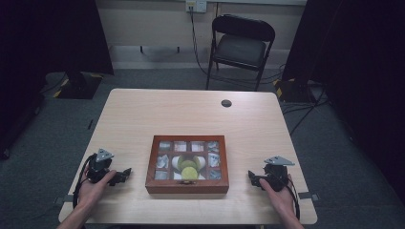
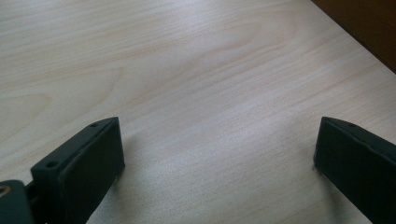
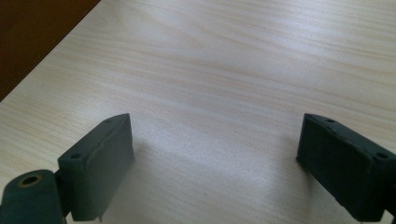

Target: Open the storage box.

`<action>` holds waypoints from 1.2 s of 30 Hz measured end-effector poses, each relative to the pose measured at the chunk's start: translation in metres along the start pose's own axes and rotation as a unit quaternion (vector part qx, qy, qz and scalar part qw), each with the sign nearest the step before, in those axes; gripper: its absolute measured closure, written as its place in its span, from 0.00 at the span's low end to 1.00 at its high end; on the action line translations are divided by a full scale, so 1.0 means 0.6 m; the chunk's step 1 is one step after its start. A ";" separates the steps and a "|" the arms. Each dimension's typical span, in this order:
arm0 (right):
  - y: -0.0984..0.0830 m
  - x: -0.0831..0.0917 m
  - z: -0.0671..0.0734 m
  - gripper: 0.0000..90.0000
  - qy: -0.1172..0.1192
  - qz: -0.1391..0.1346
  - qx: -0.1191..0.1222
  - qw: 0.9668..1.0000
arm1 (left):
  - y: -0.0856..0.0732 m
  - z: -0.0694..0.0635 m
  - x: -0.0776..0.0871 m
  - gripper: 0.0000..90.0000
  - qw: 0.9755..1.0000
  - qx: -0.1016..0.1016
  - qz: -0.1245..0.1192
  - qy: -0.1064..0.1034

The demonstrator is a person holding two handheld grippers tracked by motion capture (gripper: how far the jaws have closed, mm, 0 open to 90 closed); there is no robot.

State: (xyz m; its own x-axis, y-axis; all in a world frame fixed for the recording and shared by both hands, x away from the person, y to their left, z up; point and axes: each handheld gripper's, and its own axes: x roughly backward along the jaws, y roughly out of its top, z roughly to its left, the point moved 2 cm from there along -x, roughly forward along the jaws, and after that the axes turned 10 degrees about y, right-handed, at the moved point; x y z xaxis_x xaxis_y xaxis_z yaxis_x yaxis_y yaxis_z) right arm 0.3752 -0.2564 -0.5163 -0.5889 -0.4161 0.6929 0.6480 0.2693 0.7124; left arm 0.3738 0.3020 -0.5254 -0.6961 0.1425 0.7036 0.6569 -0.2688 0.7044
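Observation:
A brown wooden box with a glass-paned lid lies shut at the front middle of the table. Through the panes I see a yellow-green ball and white pieces. My left gripper rests on the table left of the box, held by a hand, jaws pointing toward the box. In the left gripper view its jaws stand wide apart over bare wood, with the box's side at the top right. My right gripper rests right of the box, open, with the box's side at the top left.
A dark round cable hole sits near the table's far edge. Behind the table stands a black folding chair. Black curtains hang at both sides, and cables run across the grey floor at the back right.

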 end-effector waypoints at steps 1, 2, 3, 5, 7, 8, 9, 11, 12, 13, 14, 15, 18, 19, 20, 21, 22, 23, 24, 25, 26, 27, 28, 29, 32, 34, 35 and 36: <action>0.000 0.000 0.001 0.11 0.000 0.000 -0.001 1.000 | 0.000 0.000 0.000 0.01 1.000 -0.001 0.001 0.001; 0.000 0.001 0.001 0.11 0.001 0.002 0.000 1.000 | 0.000 0.000 0.000 0.01 1.000 -0.001 0.001 0.001; 0.001 0.001 0.000 0.12 0.002 0.003 0.002 1.000 | 0.000 0.000 0.000 0.01 1.000 -0.001 0.001 0.001; 0.001 0.001 0.000 0.13 0.004 0.005 0.002 1.000 | 0.000 0.000 0.000 0.01 1.000 -0.001 0.001 0.002; 0.002 0.002 0.001 0.16 0.004 0.006 0.001 1.000 | 0.000 0.000 0.000 0.01 1.000 -0.001 0.001 0.001; 0.003 0.003 0.001 0.18 0.006 0.006 0.003 1.000 | 0.000 0.000 0.000 0.01 1.000 -0.001 0.001 0.001; 0.003 0.004 0.002 0.17 0.011 0.008 0.005 1.000 | 0.000 0.000 0.000 0.01 1.000 -0.001 0.001 0.001; 0.005 0.005 0.004 0.18 0.009 0.008 0.009 1.000 | 0.000 0.000 0.000 0.01 1.000 -0.001 0.001 0.001; 0.006 0.005 0.005 0.18 0.011 0.005 0.011 1.000 | 0.000 0.000 0.000 0.01 1.000 0.000 0.001 0.001; 0.007 0.006 0.006 0.19 0.015 0.001 0.013 1.000 | 0.000 0.000 0.000 0.01 1.000 0.000 0.001 0.001; 0.008 0.007 0.007 0.20 0.019 0.003 0.012 1.000 | 0.000 0.000 0.000 0.01 1.000 -0.001 0.001 0.001; 0.010 0.010 0.010 0.20 0.036 0.008 0.008 0.999 | 0.000 0.000 0.000 0.01 1.000 -0.001 0.001 0.001; 0.012 0.013 0.013 0.21 0.044 -0.003 0.008 0.999 | 0.000 0.000 0.000 0.01 1.000 -0.001 0.001 0.002; 0.013 0.017 0.015 0.22 0.049 -0.010 0.008 0.999 | 0.000 0.000 0.000 0.01 1.000 -0.001 0.001 0.002; 0.016 0.022 0.018 0.24 0.058 -0.023 0.009 0.998 | 0.000 0.000 0.000 0.01 1.000 -0.001 0.001 0.002; 0.016 0.022 0.018 0.24 0.058 -0.023 0.009 0.998 | 0.000 0.000 0.000 0.01 1.000 -0.001 0.001 0.002; 0.017 0.024 0.018 0.25 0.061 -0.026 0.010 0.998 | 0.000 0.000 0.000 0.01 1.000 -0.001 0.001 0.002; 0.021 0.028 0.020 0.26 0.068 -0.034 0.007 0.997 | 0.000 0.000 0.000 0.01 1.000 -0.001 0.001 0.002; 0.027 0.035 0.023 0.29 0.081 -0.048 0.008 0.995 | 0.000 -0.001 0.000 0.01 1.000 0.000 0.001 0.001; 0.027 0.035 0.023 0.29 0.081 -0.048 0.008 0.995 | 0.000 -0.001 0.000 0.01 1.000 0.000 0.001 0.001; 0.029 0.037 0.024 0.29 0.085 -0.052 0.008 0.995 | 0.000 -0.001 0.000 0.01 1.000 0.000 0.001 0.002; 0.032 0.041 0.027 0.30 0.096 -0.057 0.005 0.994 | 0.000 0.000 0.000 0.01 1.000 0.000 0.001 0.001; 0.033 0.043 0.030 0.31 0.104 -0.059 0.005 0.993 | 0.000 -0.001 0.000 0.01 1.000 0.000 0.001 0.001; 0.035 0.045 0.035 0.32 0.110 -0.064 0.012 0.992 | 0.000 0.000 0.000 0.01 1.000 -0.001 0.001 0.000; 0.038 0.048 0.038 0.36 0.117 -0.064 0.015 0.991 | 0.000 0.000 0.000 0.01 1.000 -0.001 0.001 0.000; 0.045 0.053 0.044 0.39 0.125 -0.076 0.017 0.989 | 0.000 0.000 0.000 0.01 1.000 -0.001 0.001 0.001; 0.047 0.054 0.045 0.39 0.125 -0.078 0.021 0.989 | 0.000 -0.001 0.000 0.01 1.000 -0.001 0.001 0.001; 0.049 0.057 0.048 0.38 0.128 -0.079 0.021 0.988 | 0.000 -0.001 0.000 0.01 1.000 -0.001 0.001 0.001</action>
State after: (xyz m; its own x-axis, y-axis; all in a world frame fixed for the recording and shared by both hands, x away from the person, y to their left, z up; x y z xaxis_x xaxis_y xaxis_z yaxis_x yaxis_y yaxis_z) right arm 0.3601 -0.2376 -0.4687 -0.5365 -0.6600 0.5259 0.5334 0.2178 0.8174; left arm 0.3740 0.3016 -0.5255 -0.6950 0.1402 0.7052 0.6582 -0.2707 0.7025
